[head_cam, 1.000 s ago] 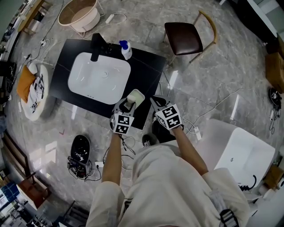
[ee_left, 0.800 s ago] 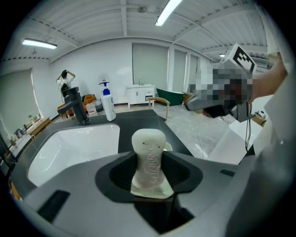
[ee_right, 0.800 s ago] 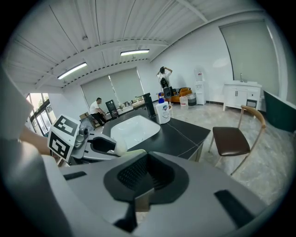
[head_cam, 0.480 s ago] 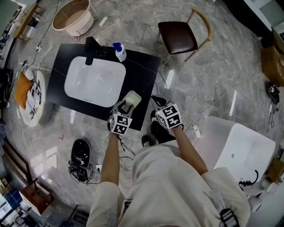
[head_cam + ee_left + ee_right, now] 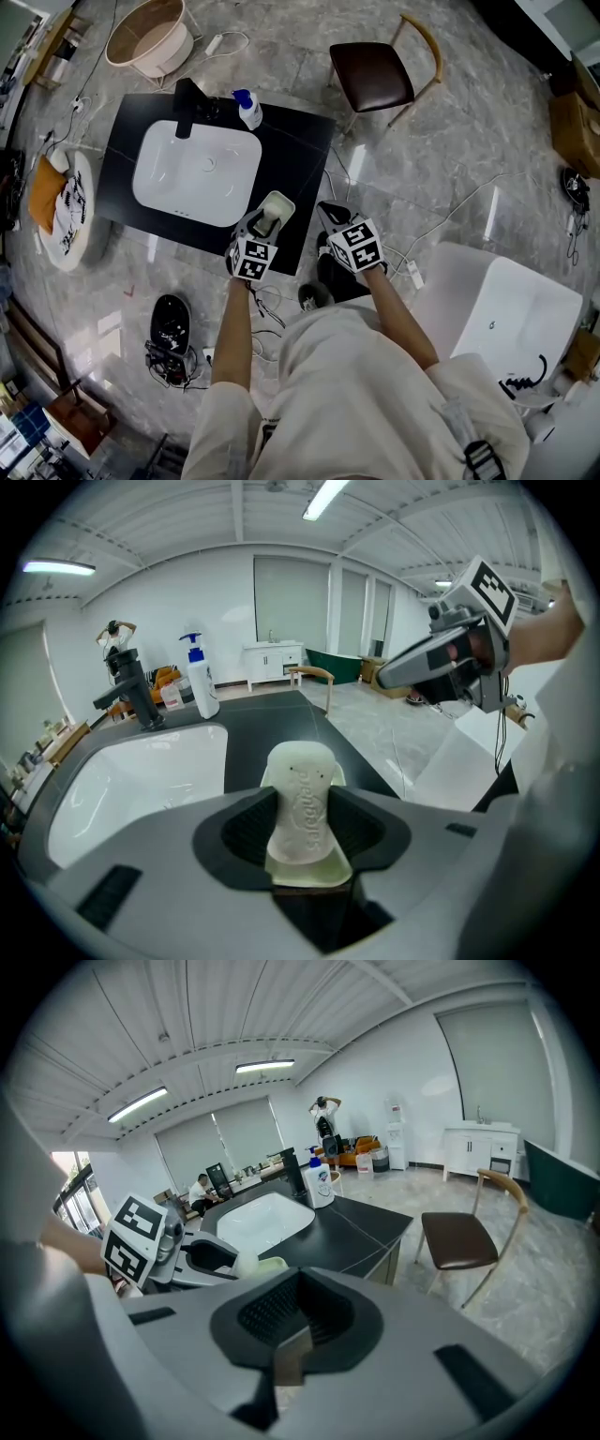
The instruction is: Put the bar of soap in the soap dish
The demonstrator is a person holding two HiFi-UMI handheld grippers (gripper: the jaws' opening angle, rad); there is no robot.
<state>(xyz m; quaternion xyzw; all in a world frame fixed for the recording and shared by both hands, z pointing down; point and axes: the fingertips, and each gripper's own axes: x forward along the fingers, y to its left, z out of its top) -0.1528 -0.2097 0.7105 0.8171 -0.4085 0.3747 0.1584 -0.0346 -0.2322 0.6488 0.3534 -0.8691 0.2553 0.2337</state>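
A pale cream bar of soap (image 5: 302,803) stands on end between the jaws of my left gripper (image 5: 302,832), which is shut on it. In the head view the left gripper (image 5: 257,234) holds the soap (image 5: 268,223) over the near end of the pale green soap dish (image 5: 281,203), at the black counter's front right corner. The dish's rim (image 5: 338,774) shows just behind the soap. My right gripper (image 5: 330,221) hovers to the right, off the counter's edge, jaws together and empty (image 5: 298,1330). Its view shows the left gripper (image 5: 192,1255), the soap (image 5: 246,1262) and the dish (image 5: 274,1265).
A white basin (image 5: 197,173) fills the black counter (image 5: 305,141), with a black tap (image 5: 183,105) and a pump bottle (image 5: 248,111) at its back. A brown chair (image 5: 380,77) stands behind right, a white bathtub (image 5: 497,323) at right, and cables and a black device (image 5: 172,317) lie on the floor.
The head view has drifted, so the counter sits slightly further up and left. The left gripper still holds the soap at the dish's near end. The right gripper has barely moved.
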